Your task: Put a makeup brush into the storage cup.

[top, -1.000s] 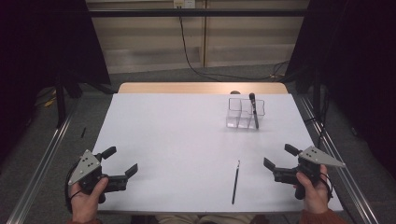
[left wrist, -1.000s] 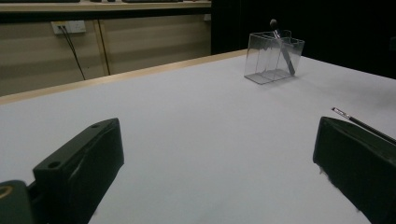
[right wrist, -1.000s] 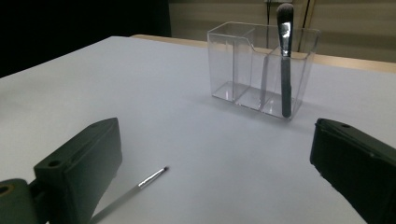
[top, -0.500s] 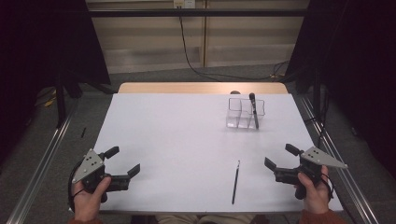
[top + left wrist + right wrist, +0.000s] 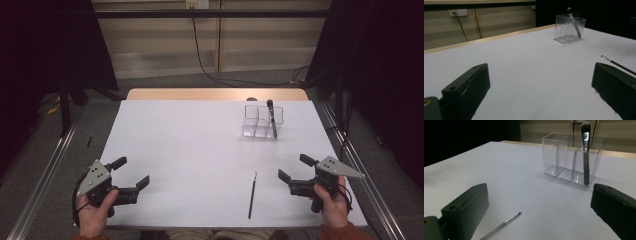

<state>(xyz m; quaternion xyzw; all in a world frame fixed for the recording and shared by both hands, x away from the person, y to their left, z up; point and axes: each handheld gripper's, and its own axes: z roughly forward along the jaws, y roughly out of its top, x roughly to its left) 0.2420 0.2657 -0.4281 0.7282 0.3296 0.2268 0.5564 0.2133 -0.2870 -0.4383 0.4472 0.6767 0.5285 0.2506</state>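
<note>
A clear plastic organizer (image 5: 262, 121) (image 5: 569, 28) (image 5: 572, 158) with several compartments stands at the back right of the white table (image 5: 200, 150). A dark makeup brush (image 5: 271, 117) (image 5: 586, 152) leans upright in its right compartment. A thin dark brush (image 5: 252, 194) (image 5: 500, 225) (image 5: 617, 65) lies flat on the table near the front, right of centre. My left gripper (image 5: 131, 173) (image 5: 537, 92) is open at the front left corner, nothing between its jaws. My right gripper (image 5: 296, 167) (image 5: 539, 212) is open at the front right, a little right of the thin brush.
A wooden strip (image 5: 215, 94) edges the table's far side. Metal rails (image 5: 45, 175) run along both sides of the table. A cable (image 5: 200, 55) hangs down the back wall to the floor.
My left gripper has shifted slightly toward the front and right. The right gripper, the brushes and the organizer have stayed where they were.
</note>
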